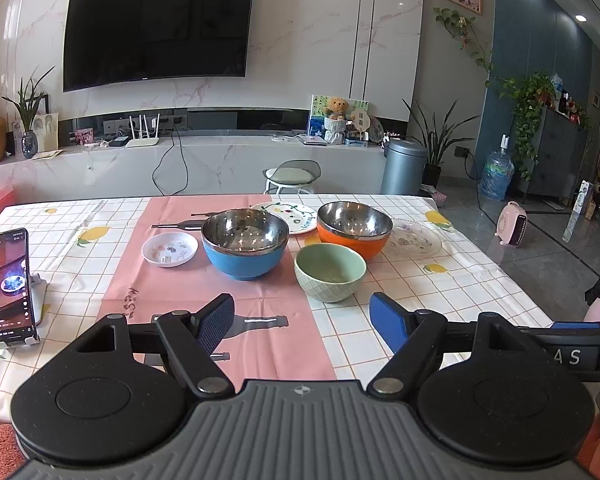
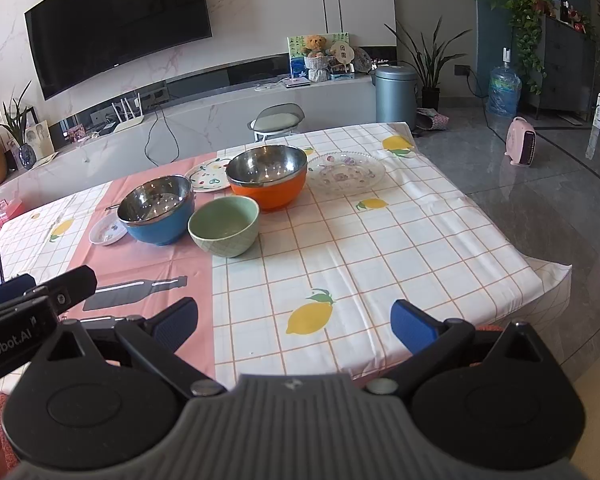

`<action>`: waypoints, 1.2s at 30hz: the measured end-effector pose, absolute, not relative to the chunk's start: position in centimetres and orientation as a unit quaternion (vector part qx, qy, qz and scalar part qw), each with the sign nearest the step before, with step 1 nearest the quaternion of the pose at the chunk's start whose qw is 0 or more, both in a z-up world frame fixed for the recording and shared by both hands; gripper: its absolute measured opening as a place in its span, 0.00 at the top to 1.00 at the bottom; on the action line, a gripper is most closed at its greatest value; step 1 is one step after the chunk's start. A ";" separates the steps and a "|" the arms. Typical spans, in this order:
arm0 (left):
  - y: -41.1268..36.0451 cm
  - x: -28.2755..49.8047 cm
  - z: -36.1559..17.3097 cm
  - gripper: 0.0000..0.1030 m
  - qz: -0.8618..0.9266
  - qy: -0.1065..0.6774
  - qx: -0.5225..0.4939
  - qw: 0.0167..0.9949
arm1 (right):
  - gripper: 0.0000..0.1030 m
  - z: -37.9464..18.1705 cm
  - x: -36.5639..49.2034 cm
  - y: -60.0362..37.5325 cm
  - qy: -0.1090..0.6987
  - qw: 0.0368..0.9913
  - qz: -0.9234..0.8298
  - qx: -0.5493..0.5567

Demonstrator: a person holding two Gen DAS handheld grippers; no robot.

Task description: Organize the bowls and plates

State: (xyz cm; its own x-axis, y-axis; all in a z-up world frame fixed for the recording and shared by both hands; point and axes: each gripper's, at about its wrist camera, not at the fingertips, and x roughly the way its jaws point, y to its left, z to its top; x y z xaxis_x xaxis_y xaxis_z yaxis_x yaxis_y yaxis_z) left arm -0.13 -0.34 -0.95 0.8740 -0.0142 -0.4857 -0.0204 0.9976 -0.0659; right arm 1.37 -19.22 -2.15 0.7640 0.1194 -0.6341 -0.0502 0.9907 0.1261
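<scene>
On the table stand a blue steel-lined bowl (image 1: 244, 245) (image 2: 156, 211), an orange steel-lined bowl (image 1: 354, 229) (image 2: 267, 176) and a green ceramic bowl (image 1: 330, 271) (image 2: 224, 225). A small white dish (image 1: 169, 249) (image 2: 108, 229) lies left of the blue bowl. A white painted plate (image 1: 294, 216) (image 2: 209, 176) lies behind the bowls. A clear glass plate (image 1: 416, 237) (image 2: 346, 173) lies right of the orange bowl. My left gripper (image 1: 302, 320) is open and empty, just short of the green bowl. My right gripper (image 2: 294, 322) is open and empty over the near cloth.
A phone on a stand (image 1: 12, 286) sits at the table's left. The tablecloth (image 2: 380, 248) hangs over the right edge (image 2: 540, 276). A stool (image 1: 292, 176) stands behind the table. The left gripper's body (image 2: 28, 308) shows at the right wrist view's left.
</scene>
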 end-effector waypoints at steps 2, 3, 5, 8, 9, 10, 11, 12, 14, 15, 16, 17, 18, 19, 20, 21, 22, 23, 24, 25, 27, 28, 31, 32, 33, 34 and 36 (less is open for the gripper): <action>-0.4 -0.2 -1.0 0.12 0.002 0.251 -0.034 0.967 | 0.02 -2.1 1.3 -19.2 0.340 0.938 0.045 0.050; -0.3 -0.1 -1.0 0.12 0.002 0.251 -0.035 0.967 | 0.02 -2.1 1.3 -19.2 0.340 0.938 0.045 0.050; -0.4 -0.2 -1.0 0.12 0.002 0.251 -0.035 0.967 | 0.02 -2.1 1.3 -19.2 0.340 0.938 0.045 0.051; -0.4 -0.2 -1.0 0.12 0.002 0.251 -0.035 0.967 | 0.02 -2.2 1.3 -19.2 0.340 0.938 0.045 0.050; -0.3 -0.1 -0.9 0.12 0.002 0.251 -0.035 0.967 | 0.02 -2.2 1.3 -19.2 0.341 0.938 0.045 0.051; -0.3 -0.1 -0.9 0.12 0.002 0.251 -0.035 0.967 | 0.02 -2.2 1.3 -19.2 0.341 0.937 0.045 0.051; -0.4 -0.2 -1.0 0.12 0.002 0.251 -0.035 0.967 | 0.02 -2.1 1.3 -19.3 0.342 0.937 0.045 0.051; -0.4 -0.1 -1.0 0.12 0.002 0.251 -0.035 0.967 | 0.02 -2.2 1.3 -19.3 0.342 0.937 0.045 0.051; -0.4 -0.2 -1.0 0.12 0.002 0.252 -0.036 0.967 | 0.02 -2.2 1.3 -19.3 0.342 0.937 0.045 0.051; -0.3 -0.1 -0.9 0.12 0.002 0.252 -0.036 0.967 | 0.02 -2.2 1.3 -19.3 0.342 0.937 0.045 0.051; -0.4 -0.1 -1.0 0.12 0.002 0.252 -0.036 0.967 | 0.02 -2.2 1.3 -19.3 0.342 0.937 0.045 0.051; -0.4 -0.1 -1.0 0.12 0.001 0.252 -0.035 0.967 | 0.02 -2.2 1.3 -19.3 0.342 0.937 0.045 0.051; -0.3 -0.1 -1.0 0.12 0.001 0.252 -0.035 0.967 | 0.02 -2.2 1.3 -19.3 0.342 0.937 0.045 0.051; -0.4 -0.1 -1.0 0.12 0.002 0.252 -0.035 0.967 | 0.02 -2.2 1.3 -19.3 0.342 0.937 0.045 0.051; -0.3 -0.1 -0.9 0.12 0.002 0.252 -0.035 0.967 | 0.02 -2.2 1.3 -19.3 0.342 0.937 0.045 0.051; -0.3 -0.1 -0.9 0.12 0.002 0.252 -0.035 0.967 | 0.02 -2.3 1.3 -19.3 0.343 0.937 0.045 0.051; -0.3 -0.1 -0.9 0.12 0.002 0.252 -0.036 0.967 | 0.02 -2.3 1.3 -19.3 0.343 0.937 0.045 0.051; -0.4 -0.1 -1.0 0.12 0.002 0.253 -0.036 0.967 | 0.02 -2.3 1.2 -19.3 0.344 0.937 0.045 0.051; -0.3 -0.1 -0.9 0.12 0.002 0.252 -0.035 0.967 | 0.02 -2.3 1.2 -19.3 0.344 0.936 0.045 0.051; -0.3 -0.1 -0.9 0.12 0.002 0.252 -0.035 0.967 | 0.03 -2.3 1.2 -19.3 0.344 0.936 0.046 0.051; -0.4 -0.1 -1.0 0.12 0.002 0.253 -0.036 0.967 | 0.02 -2.3 1.2 -19.3 0.344 0.936 0.045 0.051; -0.4 -0.1 -1.1 0.12 0.002 0.253 -0.036 0.967 | 0.02 -2.3 1.2 -19.3 0.344 0.936 0.046 0.050; -0.5 -0.2 -1.2 0.12 0.003 0.254 -0.036 0.967 | 0.02 -2.4 1.3 -19.3 0.346 0.936 0.046 0.050; -0.6 -0.3 -1.3 0.12 0.003 0.254 -0.036 0.967 | 0.02 -2.4 1.3 -19.2 0.347 0.936 0.046 0.050; -0.5 -0.2 -1.2 0.12 0.002 0.253 -0.036 0.967 | 0.02 -2.4 1.3 -19.2 0.347 0.935 0.046 0.050; -0.5 -0.1 -1.2 0.12 0.002 0.254 -0.036 0.967 | 0.02 -2.4 1.4 -19.2 0.348 0.935 0.046 0.050; -0.5 -0.1 -1.2 0.12 0.002 0.254 -0.036 0.967 | 0.02 -2.4 1.4 -19.2 0.349 0.935 0.046 0.050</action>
